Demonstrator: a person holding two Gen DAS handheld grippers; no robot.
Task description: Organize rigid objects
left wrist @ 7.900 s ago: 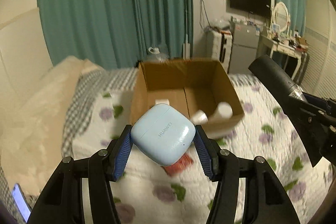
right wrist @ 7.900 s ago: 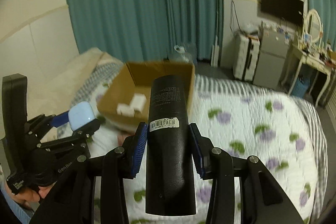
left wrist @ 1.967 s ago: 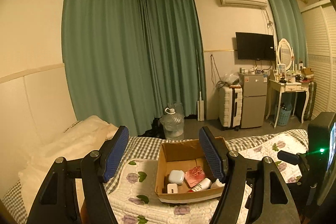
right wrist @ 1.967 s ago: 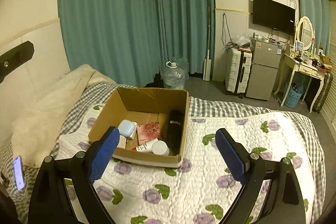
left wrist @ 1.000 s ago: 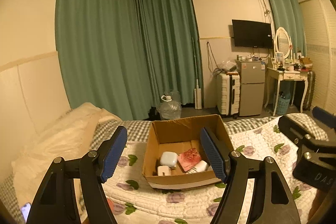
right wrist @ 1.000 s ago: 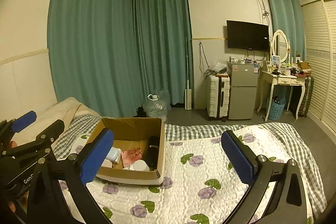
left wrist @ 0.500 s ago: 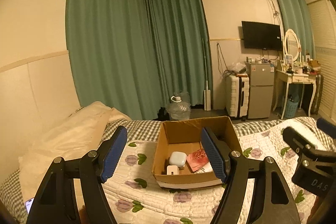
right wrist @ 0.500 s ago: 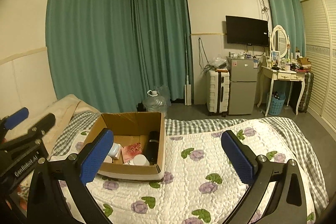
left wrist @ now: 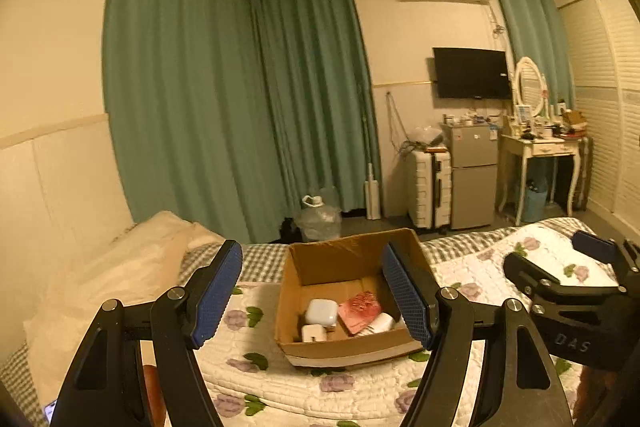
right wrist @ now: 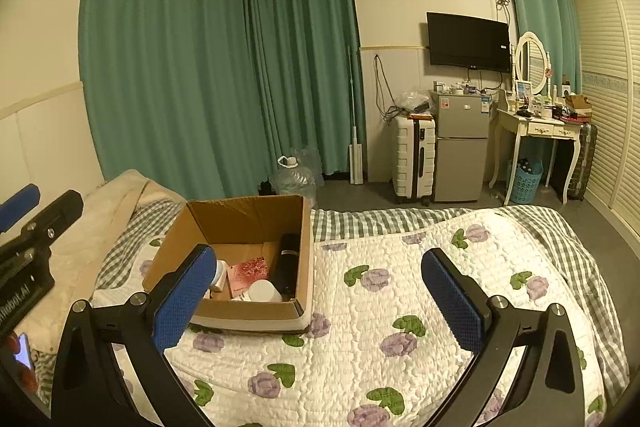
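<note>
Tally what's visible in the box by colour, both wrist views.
Cardboard box on the bed, visible items:
Pale blue: 1, earbud case
White: 2, small block, bottle
Pink/red: 1, packet
Black: 1, cylinder
Total: 5

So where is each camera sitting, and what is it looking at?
Left wrist: sits on the left gripper, looking across the bed at the cardboard box; its own open blue fingers show, and the right gripper at the right edge.
Right wrist: sits on the right gripper, facing the quilt and room; its open fingers show, and the left gripper at left.
Both share the box, curtains and television.
</note>
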